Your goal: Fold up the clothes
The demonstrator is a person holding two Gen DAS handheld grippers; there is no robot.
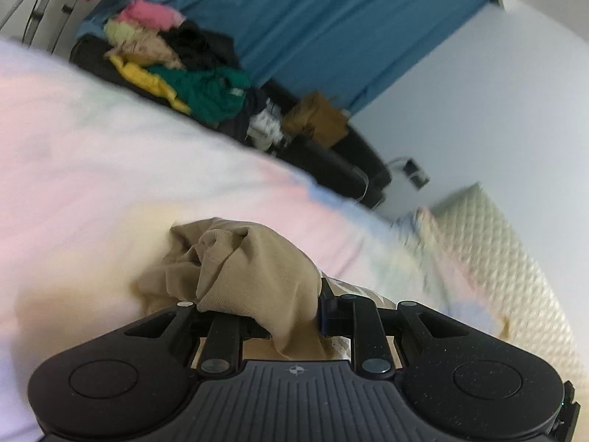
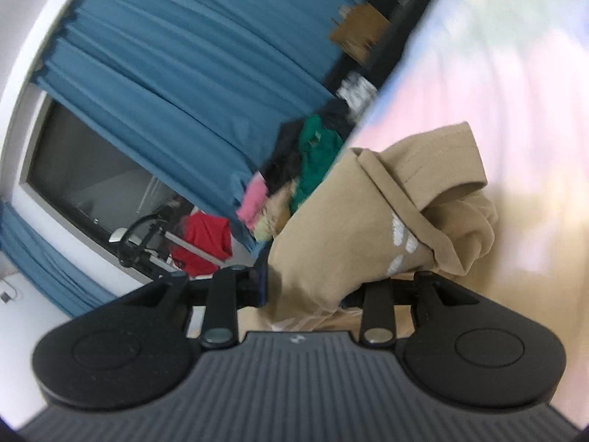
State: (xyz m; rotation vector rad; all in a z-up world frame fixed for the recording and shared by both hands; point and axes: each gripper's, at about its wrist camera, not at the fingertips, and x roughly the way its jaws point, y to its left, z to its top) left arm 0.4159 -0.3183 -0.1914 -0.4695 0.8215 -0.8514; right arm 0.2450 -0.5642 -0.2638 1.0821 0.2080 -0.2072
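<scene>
A tan garment with white print [image 1: 243,269] is bunched up over a pastel bedsheet [image 1: 110,154]. My left gripper [image 1: 291,313] is shut on a fold of the tan garment; the cloth hides the fingertips. In the right wrist view the same tan garment [image 2: 368,221] hangs crumpled, its ribbed hem and white print showing. My right gripper [image 2: 313,291] is shut on another part of it, fingertips hidden by cloth. The view is tilted and blurred.
A pile of mixed clothes [image 1: 176,70] in green, yellow, pink and black lies on a dark chair or sofa [image 1: 331,162] past the bed. Blue curtains [image 1: 313,25] hang behind. A quilted white mattress corner [image 1: 497,243] is at the right. A red garment [image 2: 202,239] hangs near a window.
</scene>
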